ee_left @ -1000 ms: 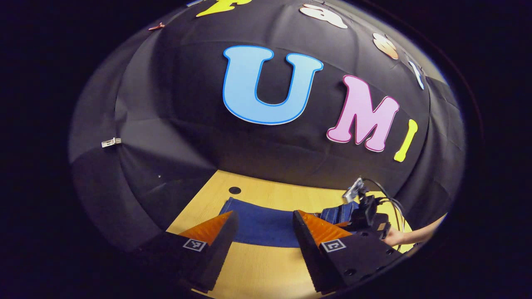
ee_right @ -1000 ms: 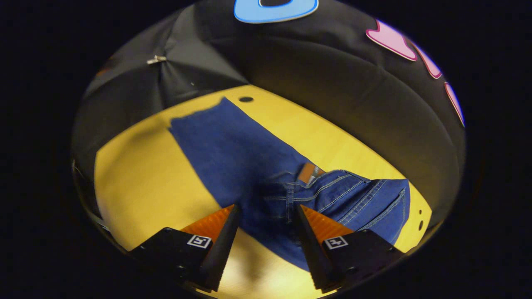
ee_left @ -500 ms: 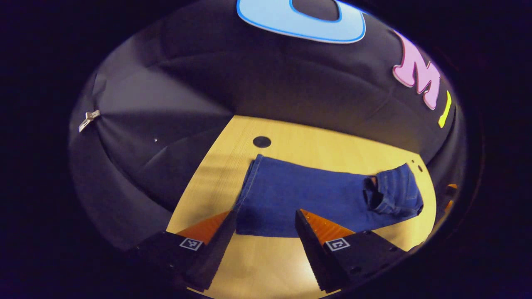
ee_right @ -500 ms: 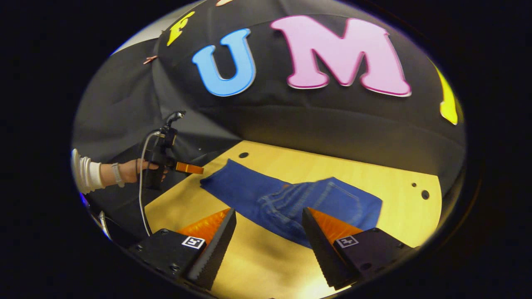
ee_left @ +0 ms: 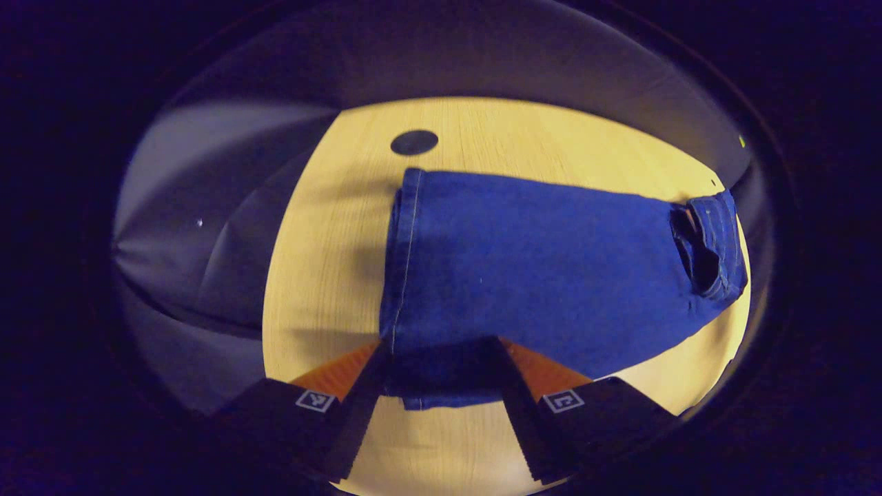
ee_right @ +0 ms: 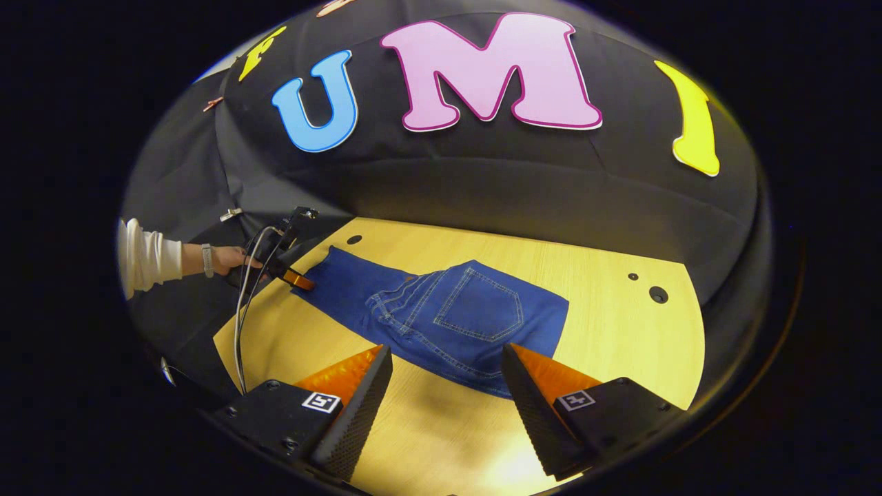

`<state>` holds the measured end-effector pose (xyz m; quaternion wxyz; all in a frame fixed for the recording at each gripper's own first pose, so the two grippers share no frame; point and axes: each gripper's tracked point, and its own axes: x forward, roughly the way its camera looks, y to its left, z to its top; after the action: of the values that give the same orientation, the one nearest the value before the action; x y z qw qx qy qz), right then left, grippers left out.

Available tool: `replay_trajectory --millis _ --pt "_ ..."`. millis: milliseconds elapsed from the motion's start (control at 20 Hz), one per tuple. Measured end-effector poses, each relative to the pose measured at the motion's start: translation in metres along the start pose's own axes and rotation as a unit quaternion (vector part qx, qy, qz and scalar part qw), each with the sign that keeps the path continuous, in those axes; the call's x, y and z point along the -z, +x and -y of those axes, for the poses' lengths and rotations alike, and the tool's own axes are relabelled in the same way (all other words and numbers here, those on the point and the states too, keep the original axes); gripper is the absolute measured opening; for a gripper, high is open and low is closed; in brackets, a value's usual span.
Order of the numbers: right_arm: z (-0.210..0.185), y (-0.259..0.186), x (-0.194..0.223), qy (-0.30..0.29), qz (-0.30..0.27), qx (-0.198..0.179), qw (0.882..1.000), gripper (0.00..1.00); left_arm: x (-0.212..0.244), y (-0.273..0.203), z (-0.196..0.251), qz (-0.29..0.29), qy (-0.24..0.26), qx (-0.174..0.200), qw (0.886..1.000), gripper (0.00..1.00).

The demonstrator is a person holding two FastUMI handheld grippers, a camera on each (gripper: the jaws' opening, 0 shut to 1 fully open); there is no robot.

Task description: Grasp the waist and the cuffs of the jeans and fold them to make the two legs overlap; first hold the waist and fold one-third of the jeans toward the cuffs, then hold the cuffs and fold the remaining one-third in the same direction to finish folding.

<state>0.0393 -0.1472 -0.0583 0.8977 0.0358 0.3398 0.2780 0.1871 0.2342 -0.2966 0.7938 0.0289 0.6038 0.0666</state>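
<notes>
The blue jeans [ee_left: 537,262] lie flat on the wooden table [ee_left: 331,227], legs overlapped. In the left gripper view the cuff hem [ee_left: 403,255] runs down the left, and the waist [ee_left: 710,238] lies folded over at the far right. My left gripper [ee_left: 441,375] is open, with the near corner of the cuffs between its fingers. In the right gripper view the folded waist part with a back pocket [ee_right: 479,310] lies on top of the jeans [ee_right: 358,282]. My right gripper [ee_right: 448,386] hangs open just short of the fold. Farther off, the left gripper [ee_right: 293,275] sits at the cuffs.
A person's hand [ee_right: 224,258] with a white sleeve holds the left gripper, cables trailing from it. The table has a dark round hole [ee_left: 413,142] beyond the cuffs and small holes [ee_right: 658,294] at the right. Black cloth walls close in behind and at the sides.
My left gripper has come down and forward until the cuff corner sits between its fingers. My right gripper has drawn back from the folded waist, which now lies flat.
</notes>
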Motion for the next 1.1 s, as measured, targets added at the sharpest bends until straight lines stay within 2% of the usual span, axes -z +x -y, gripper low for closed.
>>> replay_trajectory --millis 100,200,300,400,500,650,750,900,1100 --pt "-0.004 0.003 -0.008 0.007 0.008 -0.003 1.0 0.98 -0.006 -0.001 0.009 0.006 0.006 0.002 1.0 0.78" --pt "-0.009 0.001 -0.012 0.016 0.013 -0.012 1.0 0.98 -0.008 -0.005 0.013 0.015 0.014 -0.016 1.0 0.21" --pt "-0.01 0.002 -0.011 0.012 0.015 -0.016 1.0 0.98 -0.012 -0.006 0.013 0.018 0.01 -0.021 1.0 0.11" --pt "-0.008 0.0 -0.012 -0.002 0.015 -0.009 1.0 0.98 -0.018 -0.015 0.019 0.025 -0.004 -0.017 1.0 0.07" --pt "-0.007 -0.003 -0.016 -0.006 0.022 -0.004 1.0 0.98 -0.039 -0.04 0.036 0.067 -0.007 0.011 0.998 0.06" --pt "0.001 -0.014 -0.018 0.002 0.03 0.002 1.0 0.98 -0.085 -0.109 0.064 0.139 0.013 0.044 0.989 0.06" --pt "0.004 -0.019 -0.023 0.007 0.04 0.003 0.999 0.98 -0.113 -0.173 0.089 0.186 0.025 0.069 0.98 0.06" --pt "0.016 -0.028 -0.03 -0.004 0.051 0.01 0.999 0.98 -0.152 -0.279 0.142 0.253 0.061 0.106 0.96 0.06" --pt "0.04 -0.044 -0.04 0.021 0.071 0.018 0.997 0.98 -0.138 -0.378 0.261 0.286 0.159 0.151 0.933 0.06"
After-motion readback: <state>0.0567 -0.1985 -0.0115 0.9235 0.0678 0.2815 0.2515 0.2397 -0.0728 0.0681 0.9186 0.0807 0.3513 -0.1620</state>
